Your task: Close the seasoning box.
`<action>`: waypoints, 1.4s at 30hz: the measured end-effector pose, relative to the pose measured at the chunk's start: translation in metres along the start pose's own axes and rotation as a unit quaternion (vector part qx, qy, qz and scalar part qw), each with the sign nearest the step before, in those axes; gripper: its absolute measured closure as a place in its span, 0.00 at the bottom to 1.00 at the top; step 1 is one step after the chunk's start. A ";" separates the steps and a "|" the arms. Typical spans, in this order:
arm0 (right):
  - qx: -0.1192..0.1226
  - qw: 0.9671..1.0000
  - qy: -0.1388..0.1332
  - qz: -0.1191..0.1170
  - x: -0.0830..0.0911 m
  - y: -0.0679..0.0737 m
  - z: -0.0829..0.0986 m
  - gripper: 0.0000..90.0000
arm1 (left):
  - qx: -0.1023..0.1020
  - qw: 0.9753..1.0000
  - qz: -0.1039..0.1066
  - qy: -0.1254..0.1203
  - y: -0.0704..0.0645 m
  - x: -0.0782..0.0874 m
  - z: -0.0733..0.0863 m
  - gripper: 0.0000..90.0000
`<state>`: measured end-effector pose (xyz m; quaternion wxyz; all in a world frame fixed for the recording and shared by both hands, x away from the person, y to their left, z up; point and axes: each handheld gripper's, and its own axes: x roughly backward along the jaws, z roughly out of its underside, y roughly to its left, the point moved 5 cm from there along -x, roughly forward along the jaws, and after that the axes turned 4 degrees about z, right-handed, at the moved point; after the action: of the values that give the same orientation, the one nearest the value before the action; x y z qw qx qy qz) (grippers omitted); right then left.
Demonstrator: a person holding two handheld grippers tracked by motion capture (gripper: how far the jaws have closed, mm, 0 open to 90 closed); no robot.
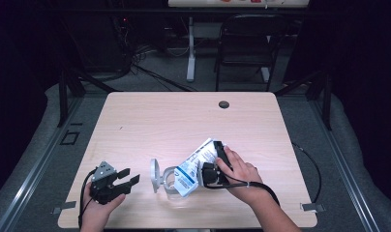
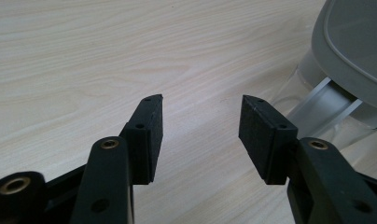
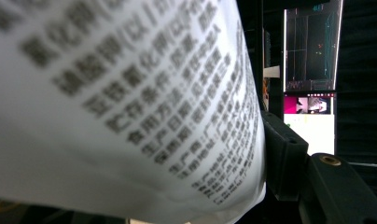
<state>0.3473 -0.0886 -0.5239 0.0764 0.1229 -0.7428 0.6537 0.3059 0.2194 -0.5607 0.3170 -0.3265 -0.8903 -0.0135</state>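
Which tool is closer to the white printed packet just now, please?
Right. The right tool is clamped on the white printed packet; the left tool sits open and apart from it, beyond the clear container.

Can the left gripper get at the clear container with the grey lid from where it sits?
Probably yes: the left gripper is open, bare table lies between it and the container, and the right gripper's packet is on the far side.

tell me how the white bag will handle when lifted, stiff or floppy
Probably floppy: the bag bulges and curves against the right gripper's pad in its own view. Its smooth printed skin looks slippery. Contents may shift, so it could sag below the grip.
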 end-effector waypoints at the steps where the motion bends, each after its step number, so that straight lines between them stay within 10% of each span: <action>1: 0.000 1.000 0.000 0.000 0.000 0.000 0.000 0.50 | 0.001 1.000 0.000 0.000 0.000 0.000 0.000 0.56; 42: 0.024 1.000 -0.006 0.015 0.000 -0.004 -0.003 0.50 | 0.000 1.000 0.000 0.000 0.000 0.000 0.000 0.56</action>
<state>0.3477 -0.0856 -0.5199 0.0593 0.1178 -0.7294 0.6712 0.3061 0.2194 -0.5609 0.3169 -0.3264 -0.8904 -0.0138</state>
